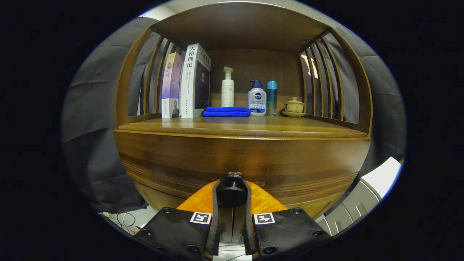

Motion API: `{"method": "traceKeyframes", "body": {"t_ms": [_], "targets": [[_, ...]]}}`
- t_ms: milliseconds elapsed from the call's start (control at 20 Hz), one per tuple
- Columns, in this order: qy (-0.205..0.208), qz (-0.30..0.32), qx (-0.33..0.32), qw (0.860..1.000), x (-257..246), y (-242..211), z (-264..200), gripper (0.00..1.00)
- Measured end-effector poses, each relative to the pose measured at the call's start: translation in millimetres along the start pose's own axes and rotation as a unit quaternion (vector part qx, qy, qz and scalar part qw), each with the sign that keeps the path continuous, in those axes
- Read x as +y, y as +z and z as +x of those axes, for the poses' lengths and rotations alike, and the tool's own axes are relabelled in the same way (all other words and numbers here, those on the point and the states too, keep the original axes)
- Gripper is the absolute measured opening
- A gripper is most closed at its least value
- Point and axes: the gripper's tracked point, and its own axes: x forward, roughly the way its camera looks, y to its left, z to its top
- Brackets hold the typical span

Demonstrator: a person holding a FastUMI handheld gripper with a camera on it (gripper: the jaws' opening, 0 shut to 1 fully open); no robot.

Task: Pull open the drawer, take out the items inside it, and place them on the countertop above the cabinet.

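1. the fingers (232,194) are closed on the drawer knob (232,191), one on each side.
2. the drawer (239,163) front sits flush under the counter (239,125).
3. books (188,83), a blue cloth (226,111) and bottles (250,95) stand on the counter.

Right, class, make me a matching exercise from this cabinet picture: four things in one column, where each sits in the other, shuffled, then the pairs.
Things:
1. drawer knob
2. blue cloth
3. lidded cup
4. books

Places:
A. upright at the countertop's left end
B. clamped between the gripper fingers
C. on a saucer at the right end
D. folded flat in front of the white pump bottle

Pairs: 1-B, 2-D, 3-C, 4-A
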Motion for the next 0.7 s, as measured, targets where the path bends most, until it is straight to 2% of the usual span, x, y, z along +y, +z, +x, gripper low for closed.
{"method": "traceKeyframes", "body": {"t_ms": [300, 700], "targets": [[-0.003, -0.001, 0.005, 1.000, 0.4, -2.0, -8.0, 0.29], [0.003, -0.011, 0.005, 1.000, 1.0, -14.4, -54.5, 0.29]]}}
